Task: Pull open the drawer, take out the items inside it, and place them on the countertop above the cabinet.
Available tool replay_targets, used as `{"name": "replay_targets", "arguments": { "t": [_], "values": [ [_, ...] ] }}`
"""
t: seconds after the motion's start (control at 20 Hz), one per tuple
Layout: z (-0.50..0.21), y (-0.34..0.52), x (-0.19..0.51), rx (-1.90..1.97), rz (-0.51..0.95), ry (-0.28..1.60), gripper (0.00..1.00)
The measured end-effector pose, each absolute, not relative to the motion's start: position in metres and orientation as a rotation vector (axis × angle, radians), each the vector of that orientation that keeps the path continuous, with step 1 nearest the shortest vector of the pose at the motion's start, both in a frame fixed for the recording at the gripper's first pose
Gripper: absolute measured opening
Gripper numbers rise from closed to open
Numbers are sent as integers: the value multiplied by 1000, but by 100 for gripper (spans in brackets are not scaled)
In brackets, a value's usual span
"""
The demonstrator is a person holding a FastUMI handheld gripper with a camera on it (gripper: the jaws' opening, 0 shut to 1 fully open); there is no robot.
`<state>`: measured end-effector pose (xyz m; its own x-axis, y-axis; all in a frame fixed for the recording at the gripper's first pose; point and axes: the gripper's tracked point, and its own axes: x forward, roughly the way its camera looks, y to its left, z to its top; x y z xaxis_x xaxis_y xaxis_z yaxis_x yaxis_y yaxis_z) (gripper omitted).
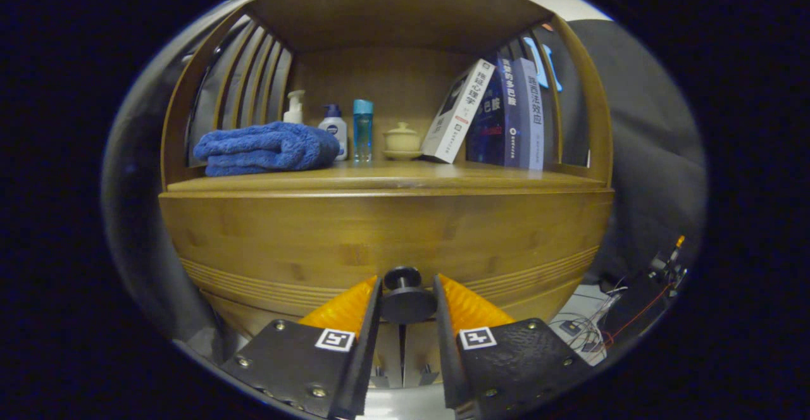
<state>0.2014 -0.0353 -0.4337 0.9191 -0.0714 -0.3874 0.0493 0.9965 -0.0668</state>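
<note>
The tongs clamp the drawer by its knob, where a straight, level pull should slide it open cleanly.

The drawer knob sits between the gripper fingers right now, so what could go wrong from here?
1. The gripper flanks the round drawer knob; whether both fingers press on it is unclear, so a pull might slip off.
2. The drawer front looks closed; a jerky pull could shake the countertop and tip the leaning book.
3. The blue towel, bottles and lidded cup leave little room for items.
</note>
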Motion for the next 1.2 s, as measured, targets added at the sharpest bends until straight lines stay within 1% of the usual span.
{"name": "replay_targets", "arguments": {
  "t": [0.05, 0.15, 0.25, 0.3, 0.35, 0.4, 0.5, 0.65, 1.2],
  "values": [
    [-432, -35, 201, -23, -71, 382, 46],
    [-437, -36, 202, 17, -73, 408, 46],
    [-441, -33, 203, 45, -30, 420, 46],
    [-441, -34, 201, 12, 2, 436, 42],
    [-441, -35, 202, -25, 18, 442, 42],
    [-440, -35, 199, -59, 24, 450, 38],
    [-440, -36, 197, -76, 20, 457, 33],
    [-437, -40, 189, -70, 15, 462, 33],
    [-420, -52, 111, -90, 29, 476, 33]
  ]
}}
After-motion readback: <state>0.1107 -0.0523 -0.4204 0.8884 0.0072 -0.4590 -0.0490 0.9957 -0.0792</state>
